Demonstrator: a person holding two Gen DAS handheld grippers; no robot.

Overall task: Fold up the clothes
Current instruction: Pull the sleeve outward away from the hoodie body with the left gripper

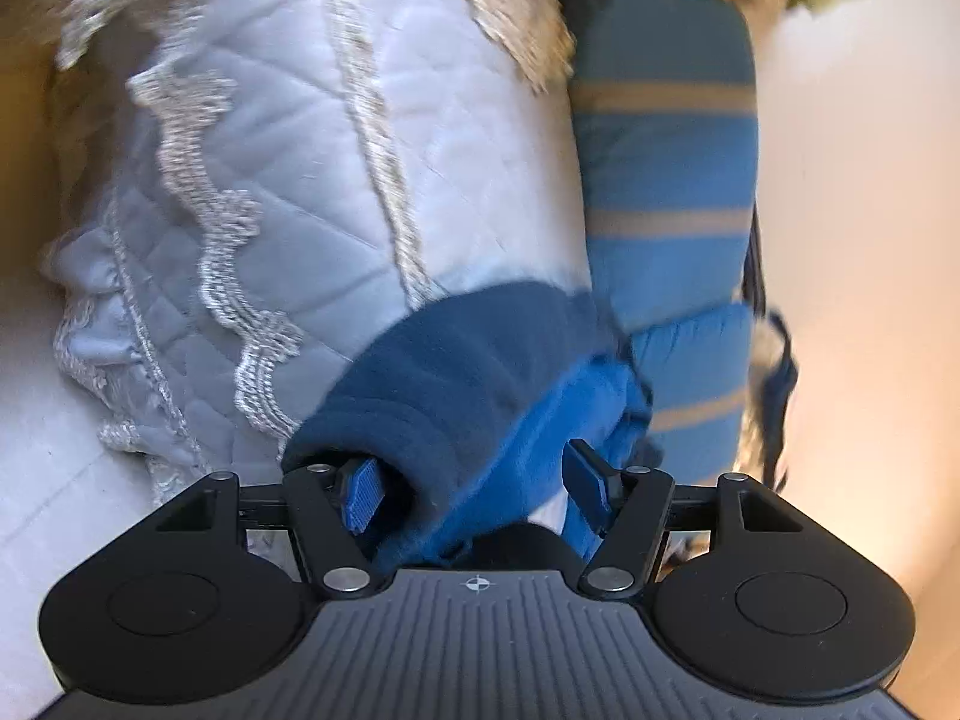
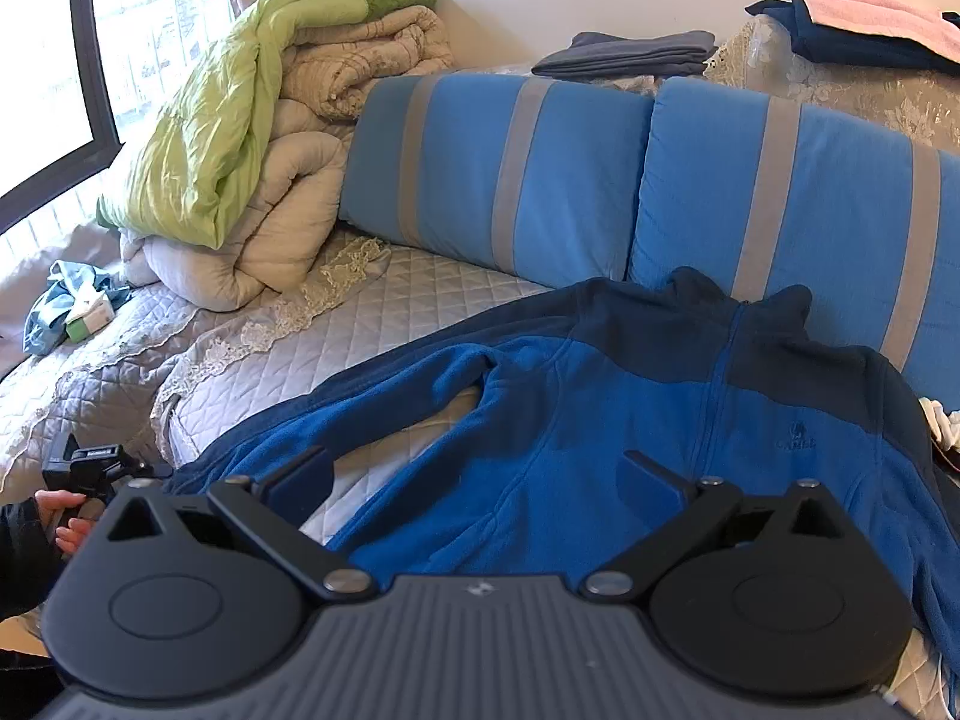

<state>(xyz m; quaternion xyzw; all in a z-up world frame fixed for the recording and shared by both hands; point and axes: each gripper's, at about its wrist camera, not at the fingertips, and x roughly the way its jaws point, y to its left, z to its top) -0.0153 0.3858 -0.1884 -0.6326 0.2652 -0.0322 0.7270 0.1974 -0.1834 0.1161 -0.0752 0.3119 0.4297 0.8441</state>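
Blue fleece fills the space right in front of the left hand-held gripper [image 1: 474, 483]: the cuff end of a sleeve [image 1: 420, 396], dark navy on its outer band and brighter blue inside, lies between the two blue pads [image 1: 360, 495]. The pads stand apart from the cloth on both sides, so the jaws are released, with nothing pinched.

In the right wrist view the whole fleece jacket [image 2: 600, 420] lies spread front-up on the bed's quilted grey cover [image 2: 408, 306], its collar toward the striped blue cushions [image 2: 498, 180] and its zip running down the middle. One sleeve stretches out toward the lower left, where a person's hand [image 2: 63, 516] grips the handle of the other tool. The right hand-held gripper [image 2: 474, 474] hovers over the jacket's lower front with its jaws spread wide and empty.

Lace trim [image 1: 240, 276] edges the cover. A rolled beige and green duvet [image 2: 258, 138] sits near the window, beside the cushions. Folded dark clothes [image 2: 624, 54] rest on the ledge behind them.
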